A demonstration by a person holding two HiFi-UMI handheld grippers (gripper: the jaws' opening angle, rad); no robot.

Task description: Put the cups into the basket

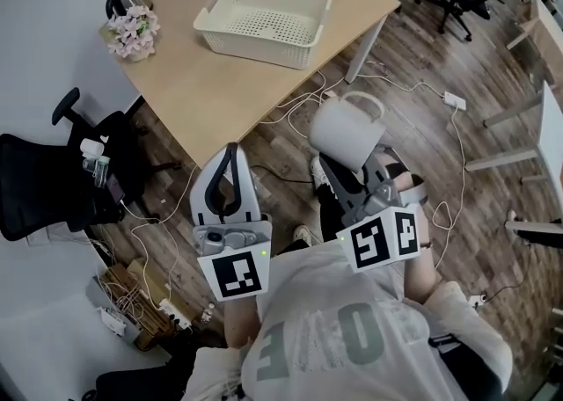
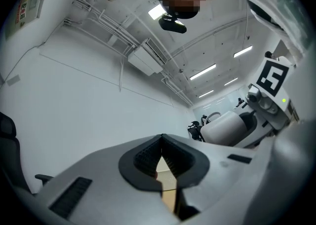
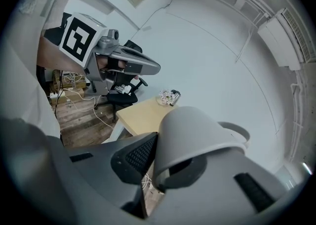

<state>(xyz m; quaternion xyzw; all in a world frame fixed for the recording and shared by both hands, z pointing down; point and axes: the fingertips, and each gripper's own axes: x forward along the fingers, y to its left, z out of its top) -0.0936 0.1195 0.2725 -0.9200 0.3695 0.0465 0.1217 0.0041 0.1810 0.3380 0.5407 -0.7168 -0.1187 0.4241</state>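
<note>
1. The bench stands ahead, well apart from the person. Wooden floor strewn with cables lies between, and the bench's near edge looks free to approach.
2. The basket sits empty towards the bench's far side with its open top up, so a cup could be lowered straight in. The flowers stand well to its left, clear of that route.
3. The cup is off the bench, held tilted in the air above the floor.
4. The right tool pinches the cup, seemingly by its wall near the rim, which leaves the handle free.
5. The left tool has its jaws pressed together on nothing and is held low, out of the way.
</note>
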